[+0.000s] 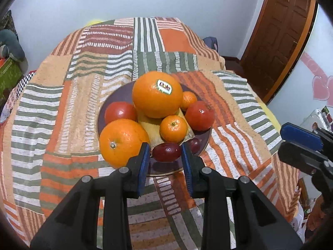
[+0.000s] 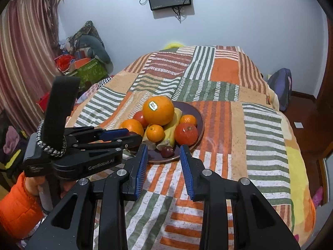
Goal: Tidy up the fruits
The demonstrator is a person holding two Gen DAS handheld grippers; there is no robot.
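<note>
I held my left claw wide, flanking a red grape on the purple plate of piled fruit on the bed. Right claw also wide, empty, short of the plate.

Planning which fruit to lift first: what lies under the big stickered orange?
The big stickered orange rests on yellow bananas, between red tomatoes. Their lower parts and the dark plate beneath are covered.

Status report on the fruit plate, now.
Left gripper open, straddling dark red grape at near rim of purple plate. Right gripper open, short of the plate. Stickered large orange tops the pile.
</note>
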